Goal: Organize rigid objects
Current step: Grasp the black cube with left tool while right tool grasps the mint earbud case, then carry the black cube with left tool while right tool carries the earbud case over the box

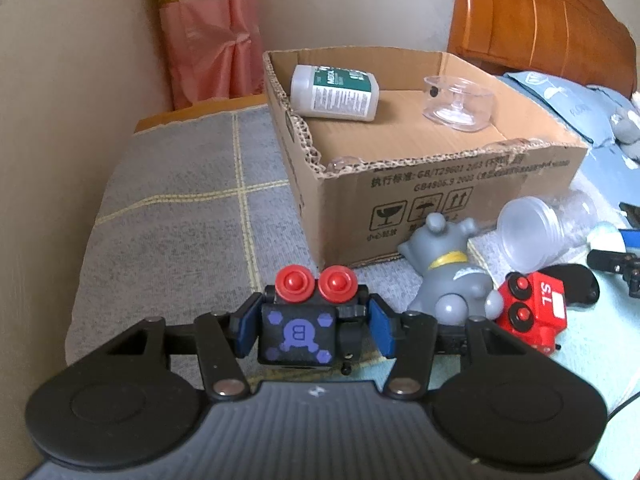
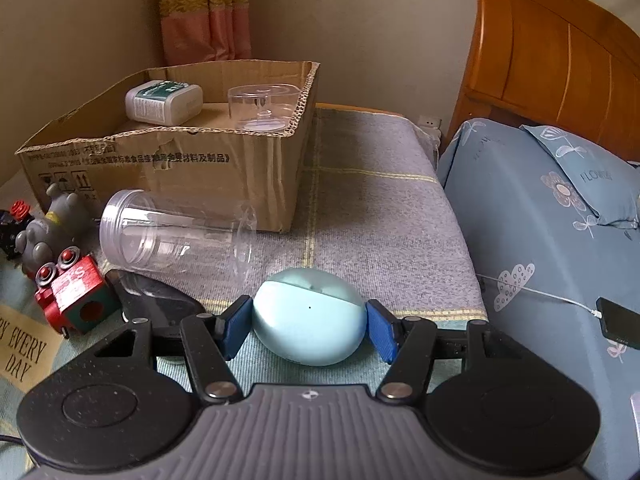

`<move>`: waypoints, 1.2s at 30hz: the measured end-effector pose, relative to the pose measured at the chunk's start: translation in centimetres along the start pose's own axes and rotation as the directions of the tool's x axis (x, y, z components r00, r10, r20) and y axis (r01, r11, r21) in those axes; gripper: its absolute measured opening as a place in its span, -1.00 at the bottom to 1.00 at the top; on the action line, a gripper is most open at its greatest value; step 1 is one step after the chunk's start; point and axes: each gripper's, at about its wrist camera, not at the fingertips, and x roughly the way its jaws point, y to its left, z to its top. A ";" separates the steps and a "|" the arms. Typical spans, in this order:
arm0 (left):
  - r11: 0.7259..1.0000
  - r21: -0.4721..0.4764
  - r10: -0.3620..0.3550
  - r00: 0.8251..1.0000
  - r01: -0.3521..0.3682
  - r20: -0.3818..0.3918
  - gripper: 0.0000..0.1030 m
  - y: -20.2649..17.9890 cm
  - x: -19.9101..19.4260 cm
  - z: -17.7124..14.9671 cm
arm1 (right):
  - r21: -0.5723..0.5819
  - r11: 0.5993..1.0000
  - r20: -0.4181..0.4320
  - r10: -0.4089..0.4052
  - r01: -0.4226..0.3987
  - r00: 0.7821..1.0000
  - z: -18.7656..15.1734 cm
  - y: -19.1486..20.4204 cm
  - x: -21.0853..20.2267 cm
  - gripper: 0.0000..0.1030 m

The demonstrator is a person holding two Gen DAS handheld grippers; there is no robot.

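Note:
My left gripper (image 1: pixel 312 326) is shut on a black toy train car (image 1: pixel 298 332) with two red wheels and a purple emblem, held in front of the cardboard box (image 1: pixel 460 184). My right gripper (image 2: pixel 306 326) has its blue pads against both sides of a pale blue egg-shaped case (image 2: pixel 310 316) on the grey blanket. The box (image 2: pixel 168 168) holds a white bottle (image 1: pixel 334 92) and a clear plastic dish (image 1: pixel 458 104). A grey toy animal (image 1: pixel 448 276), a red toy car (image 1: pixel 534 306) and a clear jar (image 2: pixel 172 232) lie beside the box.
A black object (image 2: pixel 156 300) lies left of the right gripper. Blue floral pillows (image 2: pixel 560 208) and a wooden headboard (image 2: pixel 560 60) are at the right. A phone on a white cable (image 2: pixel 620 322) lies on the bedding. A pink curtain (image 1: pixel 208 32) hangs behind.

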 end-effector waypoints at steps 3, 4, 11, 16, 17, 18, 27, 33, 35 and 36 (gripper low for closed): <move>1.000 0.008 -0.004 1.000 0.004 -0.001 0.05 0.0 -0.7 0.2 | -0.039 0.999 0.000 0.009 -0.009 1.000 0.2 0.1 -0.6 0.28; 1.000 0.008 -0.006 1.000 0.006 0.000 0.05 0.0 -0.9 0.3 | -0.050 0.999 0.001 0.010 -0.010 1.000 0.3 0.1 -0.9 0.28; 1.000 0.022 -0.010 1.000 0.010 0.006 0.04 -0.2 -2.9 0.8 | -0.093 0.995 0.006 0.039 -0.039 0.999 0.8 -0.2 -2.5 0.28; 0.999 0.040 -0.022 0.999 0.021 0.024 0.04 -0.7 -4.7 1.3 | -0.105 0.992 0.009 0.067 -0.065 0.998 1.0 -0.3 -3.6 0.28; 0.999 0.045 -0.025 0.999 0.024 0.027 0.04 -0.9 -5.0 1.5 | -0.108 0.992 0.012 0.074 -0.072 0.997 1.0 -0.3 -3.9 0.28; 0.998 0.050 -0.029 0.999 0.027 0.032 0.04 -1.0 -5.4 1.7 | -0.113 0.990 0.014 0.081 -0.079 0.997 1.2 -0.3 -4.1 0.28; 0.989 0.140 -0.067 0.991 0.051 0.114 0.04 -2.8 -8.8 5.6 | -0.189 0.968 0.078 0.183 -0.166 0.980 4.7 0.9 -7.2 0.28; 0.981 0.184 -0.081 0.987 0.055 0.139 0.04 -3.8 -7.4 9.5 | -0.231 0.949 0.138 0.249 -0.214 0.958 8.7 2.1 -7.9 0.28; 0.982 0.184 -0.078 0.988 0.053 0.132 0.04 -3.9 -6.4 10.7 | -0.244 0.945 0.144 0.259 -0.220 0.955 10.0 2.5 -7.5 0.28; 0.981 0.186 -0.079 0.989 0.055 0.126 0.04 -3.9 -5.8 11.2 | -0.249 0.943 0.146 0.263 -0.221 0.954 10.6 2.6 -7.3 0.28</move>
